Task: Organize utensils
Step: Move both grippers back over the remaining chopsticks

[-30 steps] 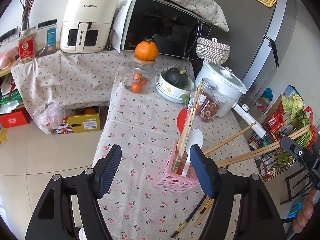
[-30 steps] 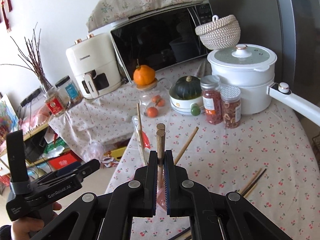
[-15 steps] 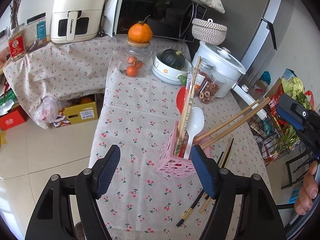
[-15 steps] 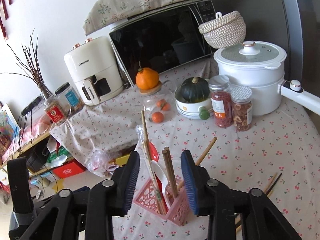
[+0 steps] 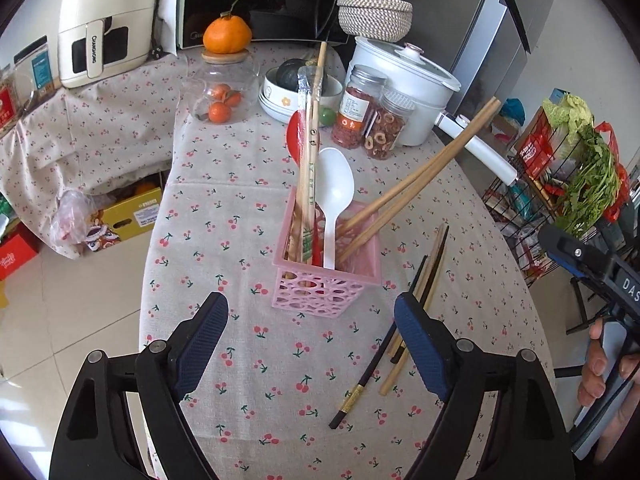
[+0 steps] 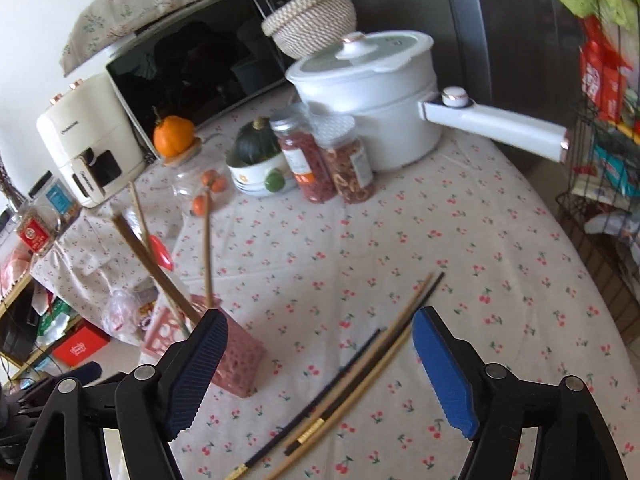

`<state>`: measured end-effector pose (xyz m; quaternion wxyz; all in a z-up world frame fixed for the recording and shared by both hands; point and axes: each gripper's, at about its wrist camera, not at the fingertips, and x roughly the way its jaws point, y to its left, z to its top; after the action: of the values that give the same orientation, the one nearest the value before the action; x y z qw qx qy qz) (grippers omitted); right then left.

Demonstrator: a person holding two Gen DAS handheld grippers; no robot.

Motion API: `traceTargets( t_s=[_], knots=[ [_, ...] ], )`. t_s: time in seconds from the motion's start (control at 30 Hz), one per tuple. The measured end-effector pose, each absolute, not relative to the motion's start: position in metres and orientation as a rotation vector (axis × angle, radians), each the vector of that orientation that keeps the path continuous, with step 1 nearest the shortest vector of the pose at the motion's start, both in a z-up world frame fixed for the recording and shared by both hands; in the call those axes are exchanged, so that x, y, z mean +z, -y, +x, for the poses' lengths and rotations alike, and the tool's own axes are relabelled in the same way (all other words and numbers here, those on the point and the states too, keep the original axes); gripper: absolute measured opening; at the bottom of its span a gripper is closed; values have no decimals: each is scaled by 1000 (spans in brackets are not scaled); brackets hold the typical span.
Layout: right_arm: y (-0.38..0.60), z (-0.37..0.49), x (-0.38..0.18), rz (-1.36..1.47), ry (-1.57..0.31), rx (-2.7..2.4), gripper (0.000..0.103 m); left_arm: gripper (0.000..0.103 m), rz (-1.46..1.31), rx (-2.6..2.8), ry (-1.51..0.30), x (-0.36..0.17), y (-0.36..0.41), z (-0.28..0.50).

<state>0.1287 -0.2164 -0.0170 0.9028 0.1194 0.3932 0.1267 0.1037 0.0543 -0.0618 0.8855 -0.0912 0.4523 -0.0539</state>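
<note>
On the table (image 6: 400, 220), loose chopsticks (image 6: 352, 368) remain; the right gripper (image 6: 320, 364), empty and opening, should grab them for the pink basket (image 5: 326, 276).

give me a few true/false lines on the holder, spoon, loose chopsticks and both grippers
1. The white spoon stands in the pink holder. True.
2. The holder lies tipped on its side. False: it stands upright on the tablecloth.
3. Loose chopsticks lie on the cloth beside the holder. True.
4. The right gripper clamps a pair of chopsticks. False: its jaws are opening, with nothing gripped.
5. The left gripper holds the spoon. False: its jaws are opening and hold nothing.
</note>
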Motion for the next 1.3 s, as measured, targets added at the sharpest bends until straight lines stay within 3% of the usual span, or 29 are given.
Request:
traceTargets(
  t_s=[0.3,0.63,0.73,0.93,1.07,1.3],
  knots=[
    [217,147,-91,104,-973,184,81,87,-128,-123,-998,-81,-33,105],
    [230,179,-133,210,-1096,138,81,87,-104,-131,-1048,-95,-35,105],
    [228,186,-140,219,-1115,122,74,87,-111,-135,-1053,-95,-38,105],
    [214,196,-154,180,-1177,93,46,87,-115,-148,-1050,-93,-41,102],
    [205,199,-155,160,-1170,73,38,87,-112,-154,-1049,-92,-43,99],
    [207,204,-155,245,-1187,54,35,87,-126,-149,-1048,-92,-49,97]
  ],
)
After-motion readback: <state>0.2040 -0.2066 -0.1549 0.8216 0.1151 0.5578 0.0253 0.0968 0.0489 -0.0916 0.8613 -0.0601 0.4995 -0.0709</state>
